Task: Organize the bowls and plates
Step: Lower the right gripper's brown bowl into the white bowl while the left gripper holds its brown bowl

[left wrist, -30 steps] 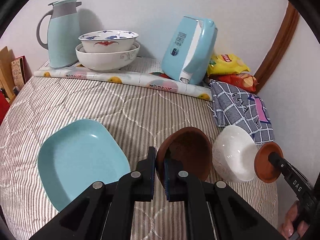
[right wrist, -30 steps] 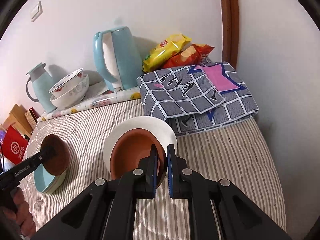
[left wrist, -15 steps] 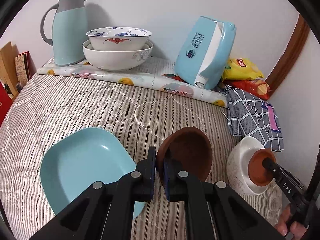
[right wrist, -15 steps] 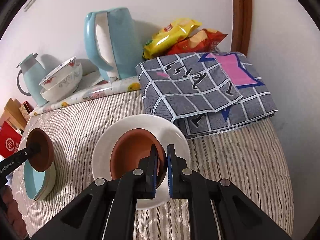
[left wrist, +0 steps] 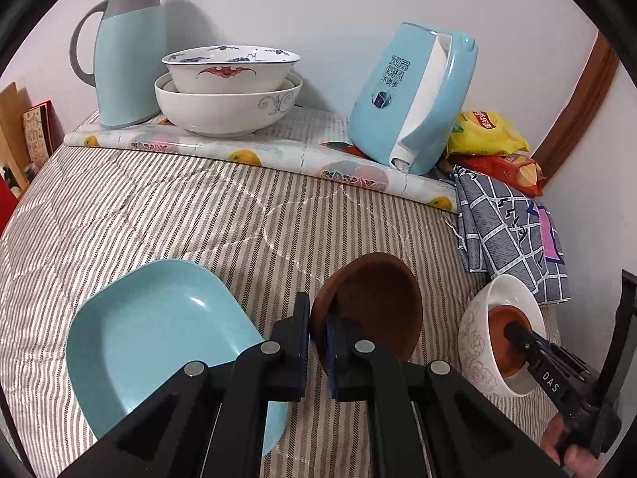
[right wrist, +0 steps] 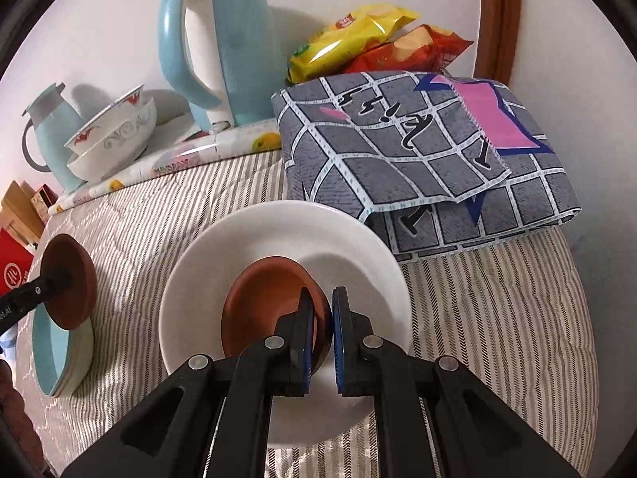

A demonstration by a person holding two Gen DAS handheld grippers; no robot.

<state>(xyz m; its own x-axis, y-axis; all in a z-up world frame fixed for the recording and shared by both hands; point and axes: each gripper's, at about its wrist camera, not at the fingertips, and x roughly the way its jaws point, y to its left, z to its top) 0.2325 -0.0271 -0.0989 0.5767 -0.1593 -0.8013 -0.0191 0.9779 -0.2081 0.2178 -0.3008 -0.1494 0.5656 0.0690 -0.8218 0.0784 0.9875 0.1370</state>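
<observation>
My left gripper (left wrist: 317,328) is shut on the rim of a brown bowl (left wrist: 370,306) and holds it tilted above the striped bed, just right of a light blue square plate (left wrist: 159,338). My right gripper (right wrist: 322,320) is shut on the rim of a smaller brown bowl (right wrist: 262,302), which sits low inside a white bowl (right wrist: 286,239). The left wrist view shows the white bowl (left wrist: 477,342) at the right with the small brown bowl (left wrist: 505,342) inside. The right wrist view shows the left gripper's brown bowl (right wrist: 73,283) above the blue plate (right wrist: 51,350).
Two stacked patterned bowls (left wrist: 231,91) and a blue thermos jug (left wrist: 127,51) stand at the back on a fruit-print mat (left wrist: 278,151). A blue kettle (left wrist: 414,95) leans beside snack bags (left wrist: 489,135). A folded grey checked cloth (right wrist: 430,151) lies right behind the white bowl.
My right gripper has lowered the small brown bowl deeper into the white bowl. My left gripper still holds its brown bowl near the blue plate, with the view a little closer.
</observation>
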